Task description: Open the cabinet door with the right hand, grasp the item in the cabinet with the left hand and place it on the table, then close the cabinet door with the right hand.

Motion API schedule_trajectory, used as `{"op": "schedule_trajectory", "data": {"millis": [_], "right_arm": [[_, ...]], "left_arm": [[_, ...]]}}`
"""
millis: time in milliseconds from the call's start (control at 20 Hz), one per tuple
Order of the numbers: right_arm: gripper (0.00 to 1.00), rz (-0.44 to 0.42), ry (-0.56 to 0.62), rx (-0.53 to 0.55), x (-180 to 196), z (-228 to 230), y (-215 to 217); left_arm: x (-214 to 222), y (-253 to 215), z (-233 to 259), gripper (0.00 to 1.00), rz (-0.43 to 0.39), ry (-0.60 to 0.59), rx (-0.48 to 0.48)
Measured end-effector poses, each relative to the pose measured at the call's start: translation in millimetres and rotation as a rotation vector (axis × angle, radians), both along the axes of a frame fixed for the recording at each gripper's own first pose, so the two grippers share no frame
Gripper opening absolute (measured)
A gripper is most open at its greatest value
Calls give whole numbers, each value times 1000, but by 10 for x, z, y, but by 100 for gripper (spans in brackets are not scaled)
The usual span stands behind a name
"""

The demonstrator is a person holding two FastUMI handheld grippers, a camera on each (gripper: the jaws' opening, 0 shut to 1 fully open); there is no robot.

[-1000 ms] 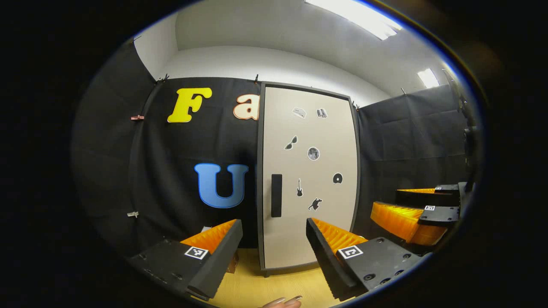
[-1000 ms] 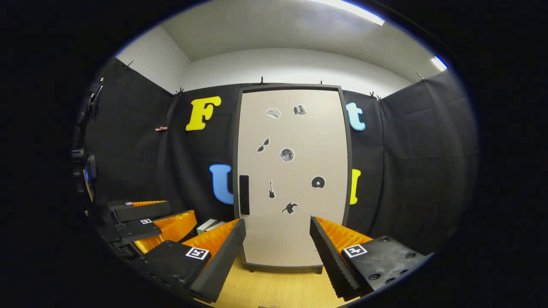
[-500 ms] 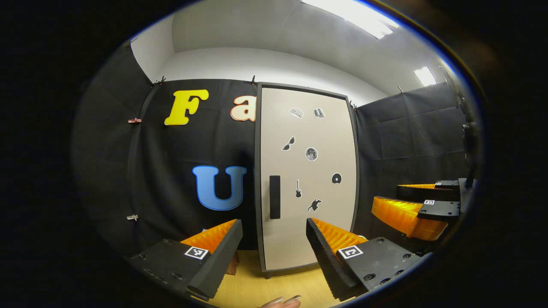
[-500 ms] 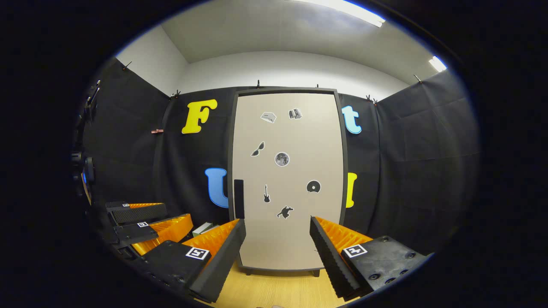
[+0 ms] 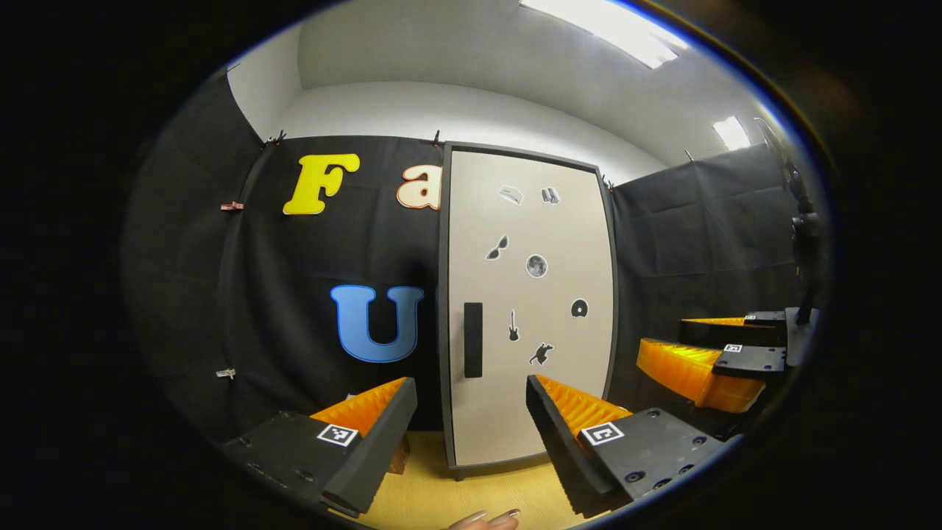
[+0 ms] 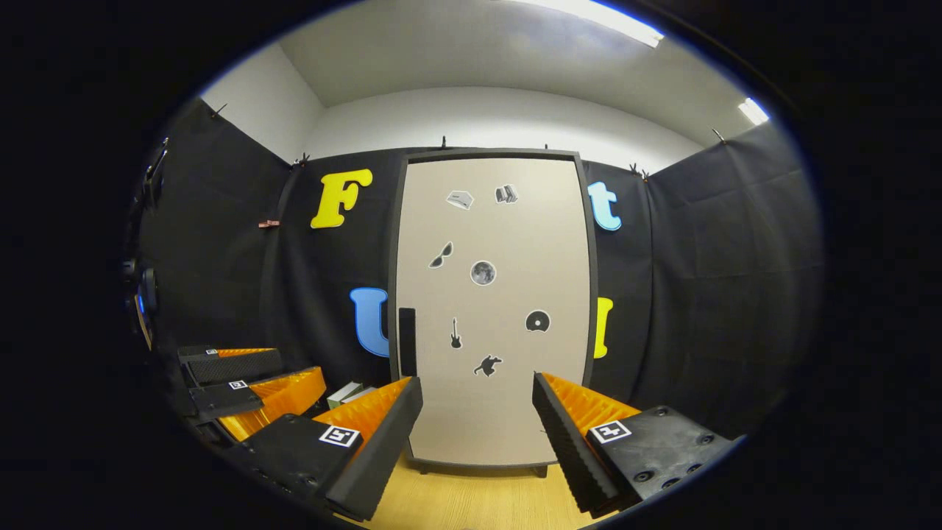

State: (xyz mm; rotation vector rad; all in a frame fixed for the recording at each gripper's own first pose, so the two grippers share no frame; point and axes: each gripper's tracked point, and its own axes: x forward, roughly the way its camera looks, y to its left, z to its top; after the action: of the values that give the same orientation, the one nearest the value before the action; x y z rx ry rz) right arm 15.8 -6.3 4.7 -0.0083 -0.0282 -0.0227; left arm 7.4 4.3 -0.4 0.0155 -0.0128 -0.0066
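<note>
A tall beige cabinet door (image 6: 493,309) with small stickers stands shut ahead, a dark vertical handle (image 6: 407,342) near its left edge. In the left gripper view the same door (image 5: 530,302) and handle (image 5: 473,339) sit straight ahead. My right gripper (image 6: 477,423) is open, short of the door, nothing between its fingers. My left gripper (image 5: 471,423) is open too, also empty. The right gripper (image 5: 717,357) shows at the far right of the left gripper view; the left gripper (image 6: 246,383) shows at the lower left of the right gripper view. The cabinet's contents are hidden.
The cabinet stands on a light wooden table (image 6: 471,500). Small boxes (image 6: 349,392) lie at the cabinet's left foot. A fingertip (image 5: 486,519) shows at the bottom of the left gripper view.
The right gripper has drifted slightly right and closer, so the door and handle sit a bit further left in its view. The left gripper has barely moved.
</note>
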Motion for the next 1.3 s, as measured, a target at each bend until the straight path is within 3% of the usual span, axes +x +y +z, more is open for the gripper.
{"op": "schedule_trajectory", "data": {"millis": [400,750,950,1300], "right_arm": [[97,30,-34,-2,365,25,342],[97,75,-57,33,1006,-47,781],[97,100,-59,19,1447,-143,1015],[96,54,-25,-6,2037,-435,1044]], "left_arm": [[-90,424,-30,94,60,-2,-21],[-186,804,-141,94,87,33,-53],[-286,1046,-181,94,149,58,-70],[-349,1494,-205,95,292,48,-60]]}}
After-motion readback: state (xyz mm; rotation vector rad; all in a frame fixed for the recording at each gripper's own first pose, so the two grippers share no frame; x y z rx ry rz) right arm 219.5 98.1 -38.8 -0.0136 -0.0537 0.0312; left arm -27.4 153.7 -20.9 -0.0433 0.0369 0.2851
